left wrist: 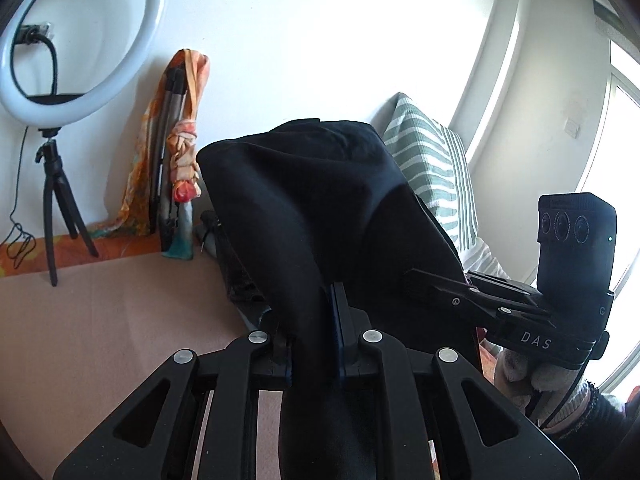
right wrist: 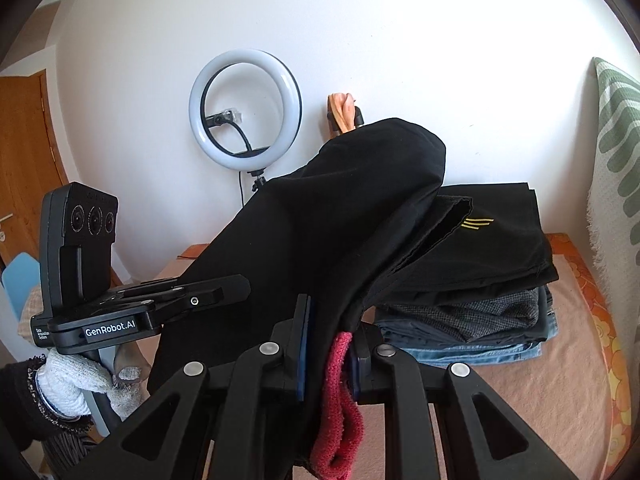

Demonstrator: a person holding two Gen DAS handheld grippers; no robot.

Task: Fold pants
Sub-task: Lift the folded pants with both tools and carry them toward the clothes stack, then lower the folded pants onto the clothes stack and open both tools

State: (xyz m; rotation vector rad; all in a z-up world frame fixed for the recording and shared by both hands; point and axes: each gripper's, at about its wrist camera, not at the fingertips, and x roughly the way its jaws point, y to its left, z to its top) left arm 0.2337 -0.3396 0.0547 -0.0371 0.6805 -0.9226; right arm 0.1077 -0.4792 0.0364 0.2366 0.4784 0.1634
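You hold the soft black cloth pants (left wrist: 320,200) lifted above the beige bed cover (left wrist: 100,320); your left gripper (left wrist: 312,344) and right gripper (right wrist: 328,344) are both clamped on bunched fabric; it looks limp and light, so pinch the hem edges, not the slack middle; the folded clothes stack (right wrist: 480,280) sits close behind

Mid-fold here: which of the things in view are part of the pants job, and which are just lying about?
In the job: black pants, left gripper, right gripper, folded stack.
Lying about: ring light, striped pillow, orange scarf.
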